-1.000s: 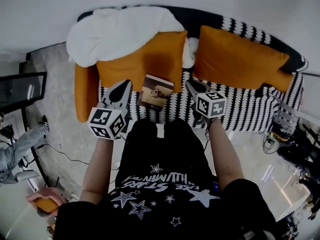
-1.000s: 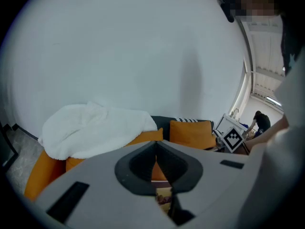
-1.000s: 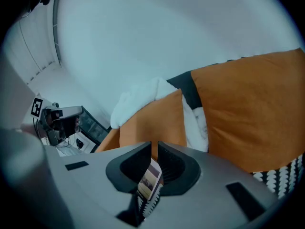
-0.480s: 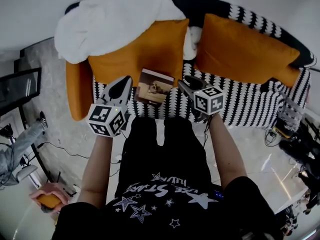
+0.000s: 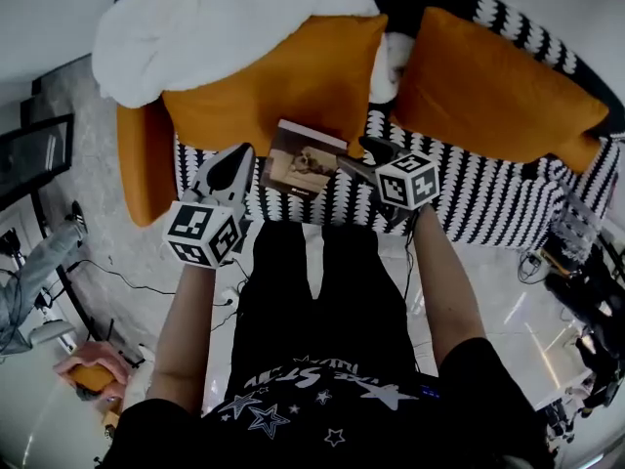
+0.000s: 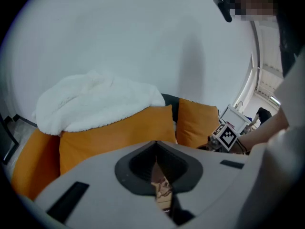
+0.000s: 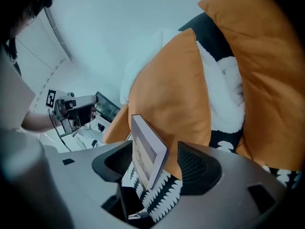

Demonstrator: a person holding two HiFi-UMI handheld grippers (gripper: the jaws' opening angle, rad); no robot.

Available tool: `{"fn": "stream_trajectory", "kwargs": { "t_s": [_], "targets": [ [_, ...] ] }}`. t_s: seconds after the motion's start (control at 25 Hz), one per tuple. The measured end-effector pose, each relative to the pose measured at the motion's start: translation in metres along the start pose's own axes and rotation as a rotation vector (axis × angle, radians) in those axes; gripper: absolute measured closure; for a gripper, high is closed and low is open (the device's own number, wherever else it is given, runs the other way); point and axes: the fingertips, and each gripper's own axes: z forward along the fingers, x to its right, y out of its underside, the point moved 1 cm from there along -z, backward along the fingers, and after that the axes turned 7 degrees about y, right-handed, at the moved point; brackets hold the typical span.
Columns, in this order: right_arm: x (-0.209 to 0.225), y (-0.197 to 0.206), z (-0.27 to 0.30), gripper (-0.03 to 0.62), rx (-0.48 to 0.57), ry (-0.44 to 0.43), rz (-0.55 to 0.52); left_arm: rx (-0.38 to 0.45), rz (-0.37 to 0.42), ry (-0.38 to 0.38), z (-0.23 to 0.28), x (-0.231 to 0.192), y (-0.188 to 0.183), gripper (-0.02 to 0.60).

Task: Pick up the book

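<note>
The right gripper [image 7: 155, 166] is seen with its jaws spread wide. They have just been opening, and an edge of the book [image 5: 305, 159] stands between them with no pad pressed on it. The book is found on the striped sofa seat [image 5: 469, 203], its far edge at the foot of the orange cushion [image 5: 283, 86], which is draped above with a white blanket [image 5: 215, 18].

The grasp is judged to be the step in hand. The jaws should be carried further over the edge before they are closed, so that cover and underside are met squarely by the pads rather than pinched at a corner. Since the seat looks soft, one jaw may need to be pressed into the fabric to get beneath the book.

The left gripper [image 6: 156, 163] is held with its jaws together, short of the book's near left corner. It is best kept clear, or used to steady that side.
</note>
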Motion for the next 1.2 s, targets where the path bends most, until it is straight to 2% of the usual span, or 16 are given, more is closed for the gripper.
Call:
{"fn": "stream_trajectory", "kwargs": {
  "t_s": [0.28,0.6,1.08,1.2],
  "targets": [
    [0.002,0.009,0.027,0.304,-0.064,-0.037,-0.102,-0.023,-0.023,-0.013,0.002,-0.011,0.021,0.572],
    [-0.008,0.02,0.043,0.304,-0.14,-0.127,-0.127,-0.047,-0.034,0.005,0.015,-0.014,0.035,0.572],
    [-0.006,0.018,0.052,0.307,-0.092,-0.174,-0.04,-0.073,-0.06,0.033,0.031,-0.018,0.052,0.572],
    [-0.011,0.021,0.05,0.346,-0.105,-0.214,-0.049,-0.072,-0.067,0.034,0.034,-0.017,0.056,0.572]
  ]
}}
